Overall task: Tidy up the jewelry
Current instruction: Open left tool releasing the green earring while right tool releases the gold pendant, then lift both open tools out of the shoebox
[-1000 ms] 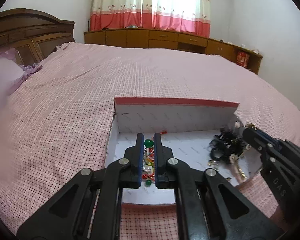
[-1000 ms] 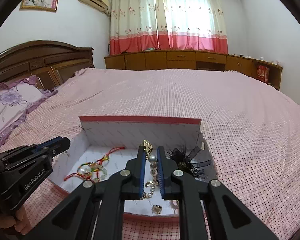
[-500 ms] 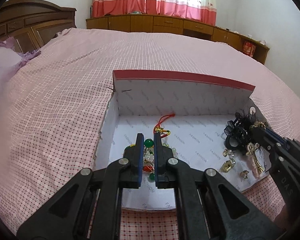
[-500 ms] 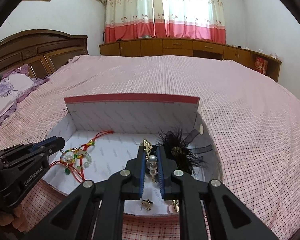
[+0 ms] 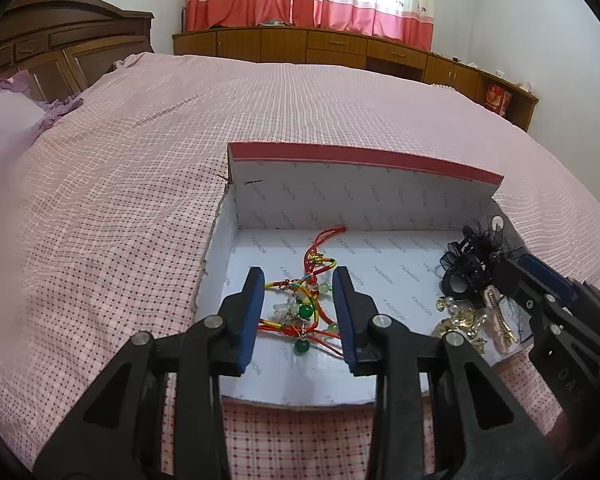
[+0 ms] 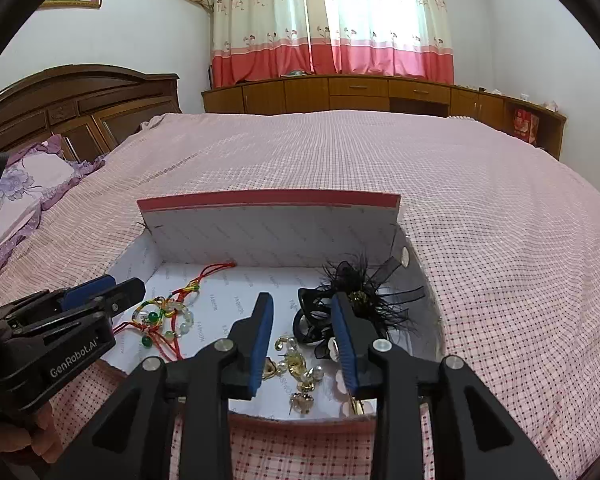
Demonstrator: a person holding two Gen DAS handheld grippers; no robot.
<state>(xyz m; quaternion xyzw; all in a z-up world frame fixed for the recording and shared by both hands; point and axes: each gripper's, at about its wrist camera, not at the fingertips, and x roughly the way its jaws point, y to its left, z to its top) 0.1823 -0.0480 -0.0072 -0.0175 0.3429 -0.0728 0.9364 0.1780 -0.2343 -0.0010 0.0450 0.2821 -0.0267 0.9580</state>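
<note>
In the open box (image 5: pixel 364 208) on the bed, the left gripper (image 5: pixel 298 308), its jaws just parted, straddles the limp, tangle-prone beaded cord bracelet (image 5: pixel 300 308) by the left wall, best pinched at its knot, while the right gripper (image 6: pixel 302 340), likewise just opened, straddles small, slippery gold-and-pearl pieces (image 6: pixel 296 364) near the front edge.

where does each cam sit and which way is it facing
Left wrist: on the left tongs, angled down into the box on the bed, over the red bracelet; the open blue pads and the right tongs show.
Right wrist: on the right tongs, angled down over gold earrings and a black hair clip; the left tongs and a hand show.
Shared: box, bracelet, curtains, headboard.
</note>
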